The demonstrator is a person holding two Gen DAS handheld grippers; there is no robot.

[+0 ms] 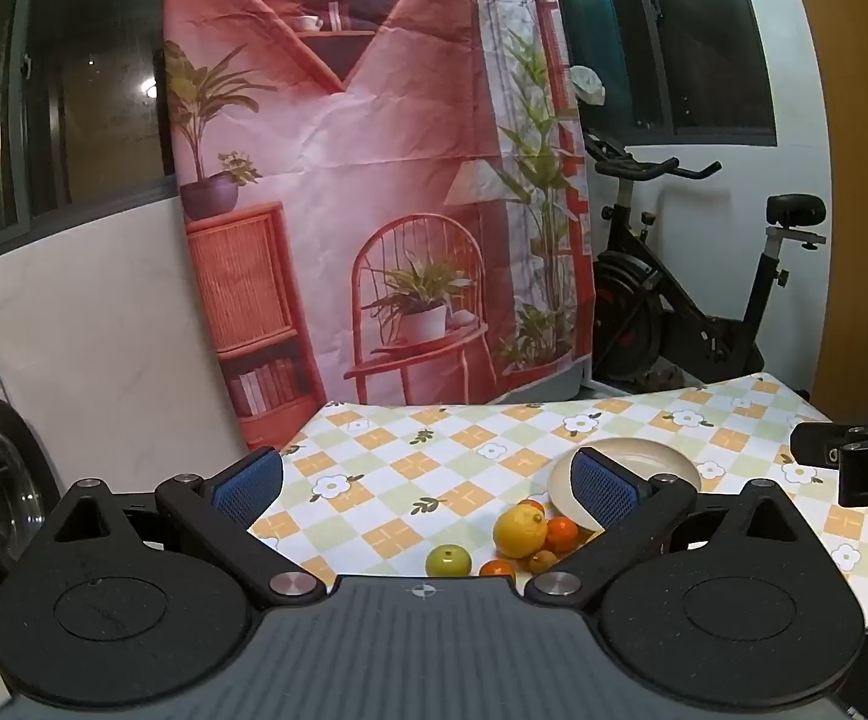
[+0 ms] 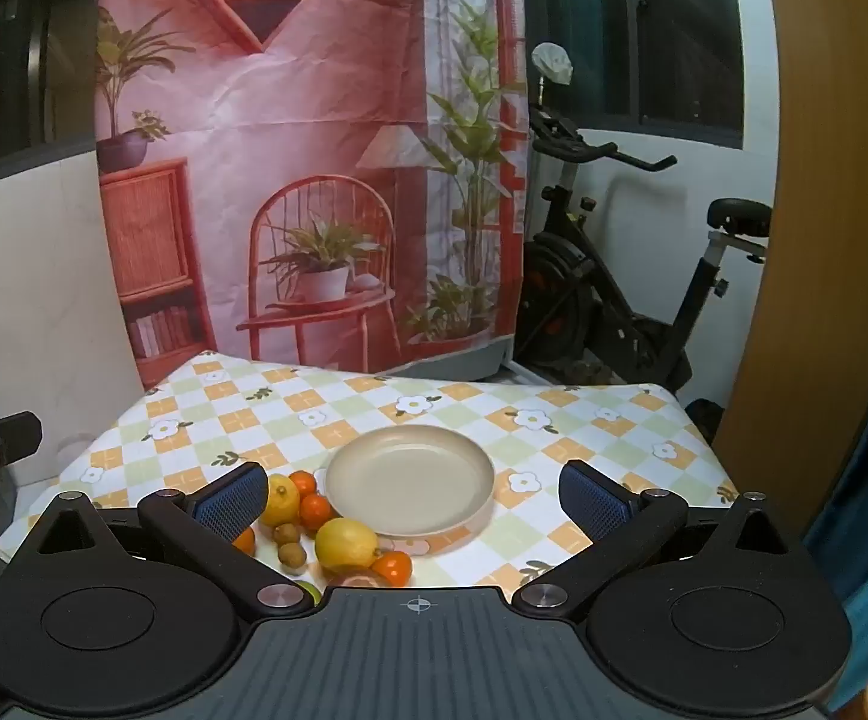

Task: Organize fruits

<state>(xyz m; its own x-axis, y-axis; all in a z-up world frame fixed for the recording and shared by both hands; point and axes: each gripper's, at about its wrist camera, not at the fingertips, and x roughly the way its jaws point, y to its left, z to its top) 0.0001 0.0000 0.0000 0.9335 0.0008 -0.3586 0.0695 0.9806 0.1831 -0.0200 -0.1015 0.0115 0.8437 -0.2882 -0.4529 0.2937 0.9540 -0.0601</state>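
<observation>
Two grippers: left gripper (image 1: 428, 489) and right gripper (image 2: 413, 495), both with jaws wide apart and nothing between them.
Table: checked cloth (image 2: 374, 402) with flowers.
Plate: plate (image 2: 410, 480) is bare, right in front of the right gripper.
Fruit pile: big lemon (image 2: 347, 542), oranges, small brown fruits, just left of the plate.
Green fruit: green fruit (image 1: 448, 560) sits low between the left jaws.
Nearer hand: the left one, I think, for this fruit.

Beige plate (image 2: 410, 480); yellow lemon (image 2: 347, 543); green, possibly apple (image 1: 448, 560); orange-green checked floral tablecloth (image 2: 554, 438).
</observation>
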